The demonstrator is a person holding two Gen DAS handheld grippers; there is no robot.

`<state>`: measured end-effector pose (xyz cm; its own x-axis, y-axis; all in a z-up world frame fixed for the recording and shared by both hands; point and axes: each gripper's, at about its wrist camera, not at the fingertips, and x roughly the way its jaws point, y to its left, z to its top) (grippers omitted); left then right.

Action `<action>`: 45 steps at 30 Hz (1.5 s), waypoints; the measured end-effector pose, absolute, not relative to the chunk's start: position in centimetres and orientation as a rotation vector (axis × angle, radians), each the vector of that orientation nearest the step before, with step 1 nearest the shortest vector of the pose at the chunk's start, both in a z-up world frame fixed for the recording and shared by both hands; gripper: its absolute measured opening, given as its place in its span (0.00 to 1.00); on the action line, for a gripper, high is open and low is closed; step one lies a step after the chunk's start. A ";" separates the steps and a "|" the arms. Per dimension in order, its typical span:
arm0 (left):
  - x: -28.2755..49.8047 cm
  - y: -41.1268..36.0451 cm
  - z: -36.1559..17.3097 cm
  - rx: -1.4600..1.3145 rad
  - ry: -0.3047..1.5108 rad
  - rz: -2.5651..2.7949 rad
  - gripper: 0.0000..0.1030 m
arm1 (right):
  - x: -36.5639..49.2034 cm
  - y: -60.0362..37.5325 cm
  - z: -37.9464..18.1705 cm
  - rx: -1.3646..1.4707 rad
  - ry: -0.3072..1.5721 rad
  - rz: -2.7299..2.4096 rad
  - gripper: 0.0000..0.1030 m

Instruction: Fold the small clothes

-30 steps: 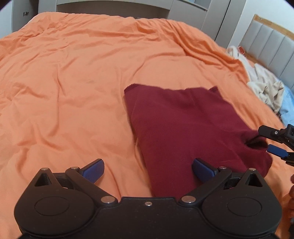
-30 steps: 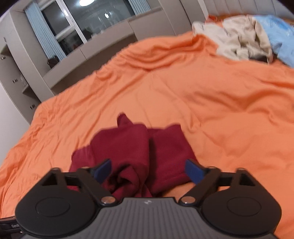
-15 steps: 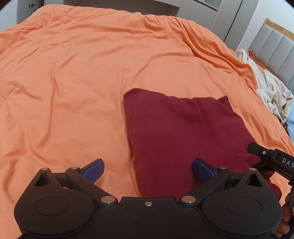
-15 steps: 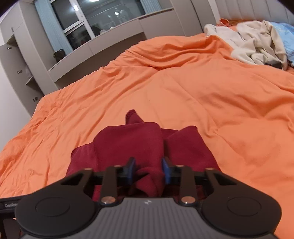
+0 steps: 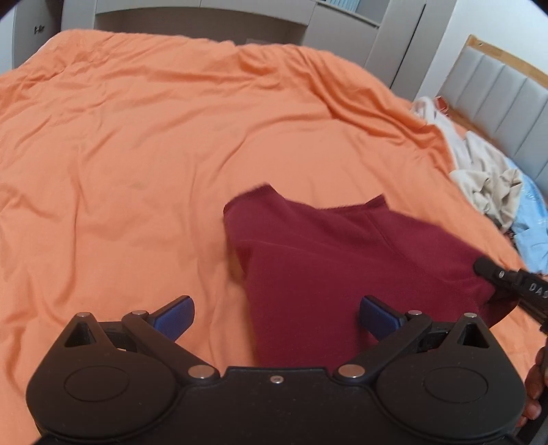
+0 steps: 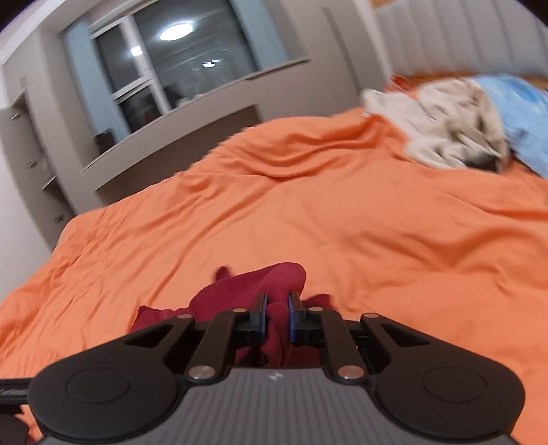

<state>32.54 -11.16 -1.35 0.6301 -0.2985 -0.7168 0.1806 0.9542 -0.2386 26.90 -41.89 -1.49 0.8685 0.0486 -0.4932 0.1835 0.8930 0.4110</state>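
Right claw [image 6: 276, 316] has just been closing; its pads now pinch a bunched fold of the maroon garment [image 5: 342, 260], which trails ahead of it on the orange bed [image 5: 137, 154]. Left claw [image 5: 275, 311] gapes wide, empty, garment just ahead-right. Soft, light, probably fleece; best gripped at edges or corners.

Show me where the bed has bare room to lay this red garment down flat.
Bare orange cover spreads wide left of and beyond the red garment, up to the far edge by the cabinets. It is crowded on the right near the headboard, where the clothes pile lies.
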 end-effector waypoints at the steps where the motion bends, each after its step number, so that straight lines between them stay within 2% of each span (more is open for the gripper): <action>1: 32.6 -11.3 -1.4 -0.149 0.848 -0.278 1.00 | 27.1 -42.5 -1.9 0.493 0.541 -0.081 0.13; 4: 32.8 -11.7 -2.9 -0.122 0.898 -0.265 1.00 | 28.1 -43.2 -3.4 0.525 0.620 -0.094 0.14; 8: 32.5 -11.4 -4.2 -0.152 0.906 -0.256 1.00 | 28.5 -41.8 -3.5 0.441 0.622 -0.113 0.18; 9: 32.6 -11.3 -4.2 -0.162 0.909 -0.253 1.00 | 28.5 -41.6 -3.4 0.426 0.622 -0.118 0.25; 10: 32.6 -11.2 -4.2 -0.168 0.911 -0.250 1.00 | 28.4 -41.4 -3.4 0.418 0.622 -0.125 0.39; 13: 32.5 -10.8 -3.5 -0.177 0.907 -0.239 1.00 | 27.5 -41.8 -2.7 0.437 0.593 -0.138 0.62; 14: 32.4 -10.7 -3.2 -0.180 0.903 -0.237 1.00 | 26.9 -42.3 -2.5 0.463 0.579 -0.126 0.66; 16: 32.0 -10.3 -2.6 -0.183 0.892 -0.235 0.99 | 25.4 -42.9 -2.1 0.526 0.564 -0.104 0.91; 19: 31.3 -9.4 -1.8 -0.178 0.885 -0.232 1.00 | 22.8 -42.9 -1.1 0.571 0.565 -0.014 1.00; 23: 30.6 -8.4 -1.4 -0.174 0.883 -0.220 1.00 | 20.5 -41.0 0.2 0.439 0.662 0.119 1.00; 26: 30.1 -7.6 -1.2 -0.200 0.881 -0.207 1.00 | 19.7 -38.5 0.5 0.301 0.734 0.247 0.98; 28: 29.8 -7.3 -1.3 -0.217 0.885 -0.206 1.00 | 19.5 -36.9 0.4 0.220 0.770 0.308 0.81; 32: 29.3 -7.4 -1.4 -0.217 0.894 -0.216 1.00 | 20.2 -34.0 -0.7 0.076 0.824 0.353 0.64; 33: 29.1 -7.6 -1.5 -0.214 0.897 -0.219 1.00 | 20.7 -33.5 -1.2 0.059 0.844 0.360 0.52; 34: 29.0 -7.7 -1.5 -0.211 0.899 -0.225 1.00 | 20.9 -33.4 -1.7 0.059 0.855 0.363 0.31; 35: 28.8 -7.9 -1.5 -0.207 0.900 -0.231 1.00 | 21.2 -33.3 -2.0 0.066 0.855 0.364 0.21; 37: 28.4 -8.1 -1.5 -0.195 0.903 -0.237 1.00 | 21.2 -33.2 -2.0 0.075 0.833 0.370 0.10; 42: 28.1 -8.7 -1.8 -0.181 0.911 -0.250 1.00 | 19.5 -33.7 0.0 -0.046 0.740 0.289 0.06; 45: 28.3 -9.4 -2.6 -0.173 0.933 -0.266 1.00 | 19.5 -34.8 0.0 -0.043 0.754 0.290 0.07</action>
<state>28.26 -9.40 -2.63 0.5666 -0.2995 -0.7677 0.1509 0.9536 -0.2607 19.47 -34.79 0.05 0.6913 0.2436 -0.6802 -0.2746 0.9594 0.0645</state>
